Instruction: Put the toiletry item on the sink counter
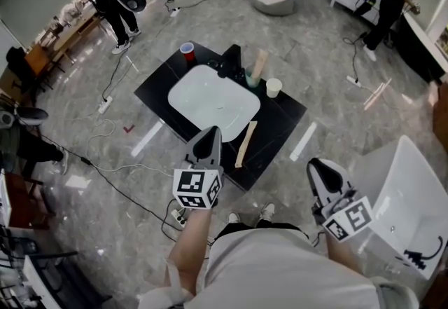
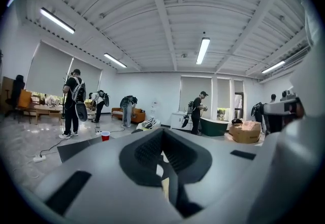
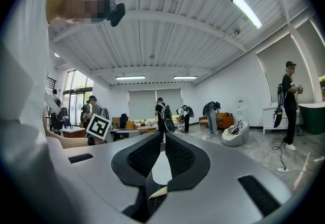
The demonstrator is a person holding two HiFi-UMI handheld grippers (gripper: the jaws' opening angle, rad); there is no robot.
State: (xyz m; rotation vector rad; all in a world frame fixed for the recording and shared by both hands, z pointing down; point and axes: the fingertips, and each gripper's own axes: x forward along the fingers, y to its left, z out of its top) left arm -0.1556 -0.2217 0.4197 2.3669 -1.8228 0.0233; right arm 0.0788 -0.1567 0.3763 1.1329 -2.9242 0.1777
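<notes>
Claws: left claw (image 1: 209,134) and right claw (image 1: 316,165) are pressing together, pinching nothing.
Item: beige stick (image 1: 246,144) is lying on tabletop (image 1: 157,90), centre frame.
Technique: moving claws wide, avoiding nudging it.

Just ahead of the left tongs (image 1: 210,134): wide white sink basin (image 1: 210,101), open for a pass across. Beyond it, along the far side of the table (image 1: 157,90): black faucet (image 1: 232,61), upright wooden piece (image 1: 260,64) and white cup (image 1: 274,87) crowded at the far right. Red cup (image 1: 187,50) alone at the far left corner. Just right of the left tongs: long pale stick (image 1: 246,143) lying on the near strip. Between both tongs: open floor (image 1: 287,174). Right of the right tongs (image 1: 318,166): white tub (image 1: 413,181) close by.
</notes>
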